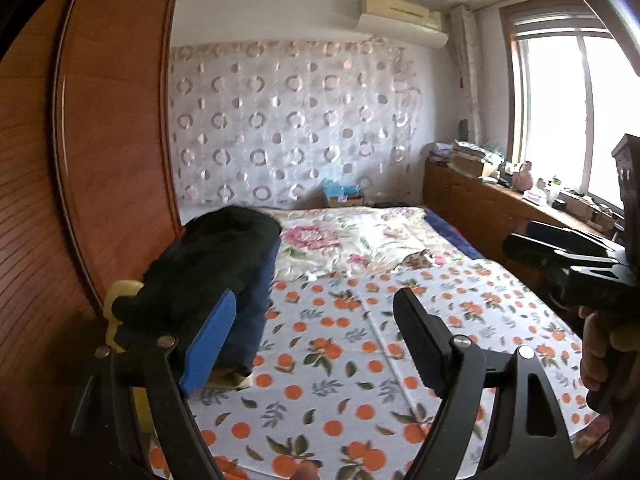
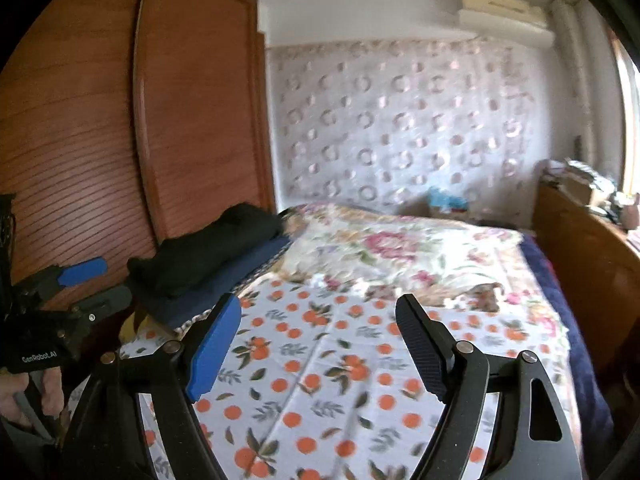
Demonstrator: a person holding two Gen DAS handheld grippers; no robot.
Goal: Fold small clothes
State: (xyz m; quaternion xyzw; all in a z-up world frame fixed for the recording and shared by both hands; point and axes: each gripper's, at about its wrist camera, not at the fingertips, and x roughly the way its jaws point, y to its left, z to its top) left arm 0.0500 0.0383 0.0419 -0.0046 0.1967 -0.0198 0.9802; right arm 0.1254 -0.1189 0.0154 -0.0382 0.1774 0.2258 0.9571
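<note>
My left tongs point(image 1: 316, 316): jaws apart, nothing between them, hanging above the white bedsheet printed with oranges and green leaves point(image 1: 344, 360).
My right tongs point(image 2: 320, 324): jaws apart and empty too, also above the orange-print sheet, pointing slightly downward toward the far end of the bed.
Folded pile: a black folded garment point(image 1: 216, 256) lies on top of a navy-blue folded cloth point(image 1: 256, 308), just left of my left tongs' blue pad point(image 1: 208, 344); from the right tongs it sits ahead and to the left, against the reddish-brown wooden wardrobe point(image 2: 120, 120).
Next small garment: I see none loose ahead of either pair of tongs; the sheet straight in front is bare of clothes, so the next piece, if any is left, must lie outside both views.
Step in hand, as I judge it: a finished fold is stacked, and my tongs are free to fetch another piece or stop.
How to do it well: keep both jaws wide until they straddle a hem or corner, then take only the one layer I mean to lift.
Care on the left: swing clear of the pile so the blue pad does not knock the black garment off the navy one.
Care ahead: the cream floral quilt with pink blossoms point(image 2: 400, 256) lies bunched beyond my tongs; I lay the next piece on the flat orange-print part, short of it.
Care between the tongs: the two pairs hang side by side, so I keep them apart as I reach.
</note>
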